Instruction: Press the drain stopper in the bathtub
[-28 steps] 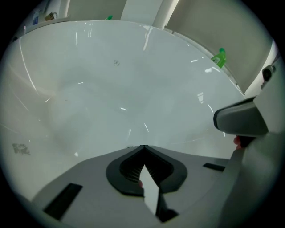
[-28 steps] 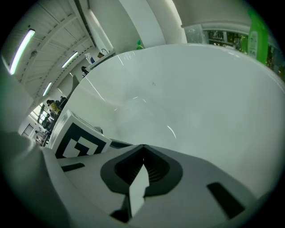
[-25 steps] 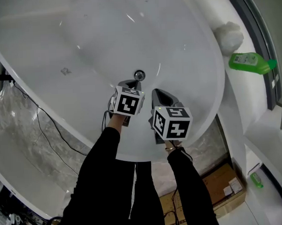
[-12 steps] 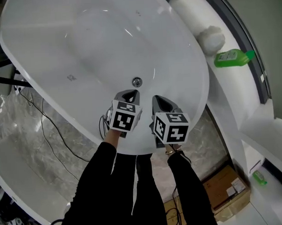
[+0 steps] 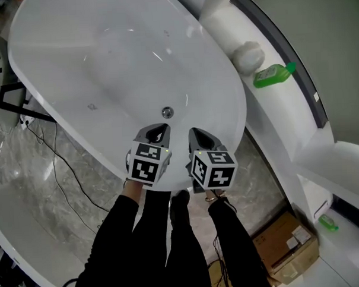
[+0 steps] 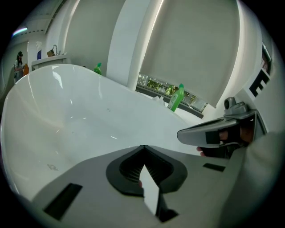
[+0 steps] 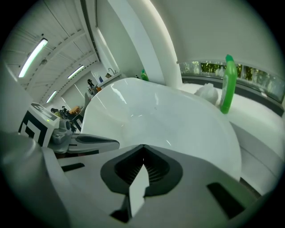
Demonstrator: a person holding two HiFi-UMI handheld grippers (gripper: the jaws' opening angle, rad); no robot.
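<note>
The chrome drain stopper sits low in the white bathtub, near its near end. My left gripper hovers just short of the stopper, above the tub's near rim, jaws shut on nothing. My right gripper hangs beside it on the right, also shut and empty. In the left gripper view, the closed tips of the left gripper point over the tub, and the right gripper shows at the right. In the right gripper view, the right gripper is shut. The stopper is hidden in both gripper views.
A green bottle and a white rounded object rest on the ledge behind the tub. Cables trail over the marble floor at left. A cardboard box and a second green bottle lie at lower right.
Both grippers have drawn back from the stopper toward the tub's near rim. The head view has pulled away, so the tub looks smaller. Both grippers stay shut.
</note>
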